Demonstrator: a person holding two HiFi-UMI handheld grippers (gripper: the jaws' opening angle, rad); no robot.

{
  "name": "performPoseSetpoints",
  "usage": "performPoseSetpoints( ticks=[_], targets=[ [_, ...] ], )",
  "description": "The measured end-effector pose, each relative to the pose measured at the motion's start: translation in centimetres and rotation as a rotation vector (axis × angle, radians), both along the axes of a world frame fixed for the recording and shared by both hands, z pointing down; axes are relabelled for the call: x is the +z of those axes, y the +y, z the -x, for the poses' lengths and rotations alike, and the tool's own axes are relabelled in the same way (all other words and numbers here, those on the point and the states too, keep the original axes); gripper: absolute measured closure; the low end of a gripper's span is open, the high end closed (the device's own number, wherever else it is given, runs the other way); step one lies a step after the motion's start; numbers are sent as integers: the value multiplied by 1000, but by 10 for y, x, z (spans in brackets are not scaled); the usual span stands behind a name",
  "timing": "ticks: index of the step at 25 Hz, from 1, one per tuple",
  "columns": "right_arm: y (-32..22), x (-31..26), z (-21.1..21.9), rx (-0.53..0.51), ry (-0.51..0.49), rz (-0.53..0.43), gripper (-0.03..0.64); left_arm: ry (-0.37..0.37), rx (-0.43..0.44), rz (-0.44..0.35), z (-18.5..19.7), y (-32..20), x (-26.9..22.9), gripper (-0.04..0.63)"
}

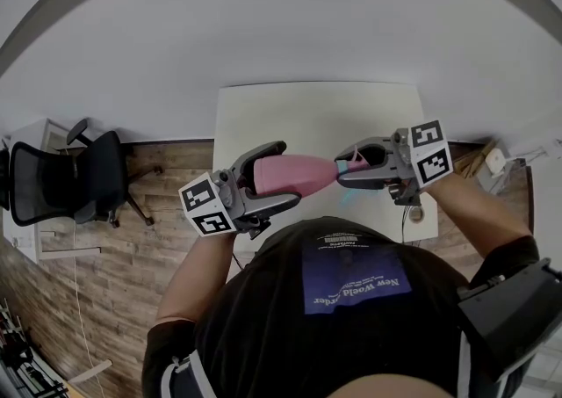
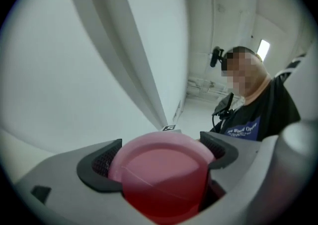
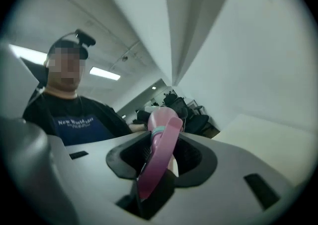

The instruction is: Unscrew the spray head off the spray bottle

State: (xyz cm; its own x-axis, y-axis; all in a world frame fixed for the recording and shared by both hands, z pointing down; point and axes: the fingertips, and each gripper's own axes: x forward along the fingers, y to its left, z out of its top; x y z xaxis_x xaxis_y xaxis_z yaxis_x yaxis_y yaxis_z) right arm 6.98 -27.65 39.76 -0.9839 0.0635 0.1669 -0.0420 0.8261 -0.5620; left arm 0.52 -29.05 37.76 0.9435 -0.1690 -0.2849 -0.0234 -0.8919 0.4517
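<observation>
A pink spray bottle (image 1: 294,172) is held level in the air above the near edge of the white table (image 1: 316,111). My left gripper (image 1: 290,173) is shut on its body. In the left gripper view the bottle's round base (image 2: 159,174) fills the gap between the pads (image 2: 102,162). My right gripper (image 1: 344,170) is shut on the pink spray head (image 1: 353,162), just past the teal collar (image 1: 341,166). Seen from the right gripper view, the spray head's trigger (image 3: 161,157) runs down between the jaws, and the bottle (image 3: 160,115) shows beyond it.
A black office chair (image 1: 79,177) stands on the wooden floor at the left. A cable (image 1: 406,222) hangs off the table's right end. A white wall lies beyond the table. The person's torso is close below both grippers.
</observation>
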Motion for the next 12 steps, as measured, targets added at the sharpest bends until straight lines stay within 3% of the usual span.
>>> performPoseSetpoints(
  ticks=[7,12],
  targets=[
    [18,-2,0,-113,216,-644,488,85,77,285,-2,-8,10,94],
    [21,3,-2,-145,336,-917,486,107,114,428,-4,-10,20,94]
  ],
)
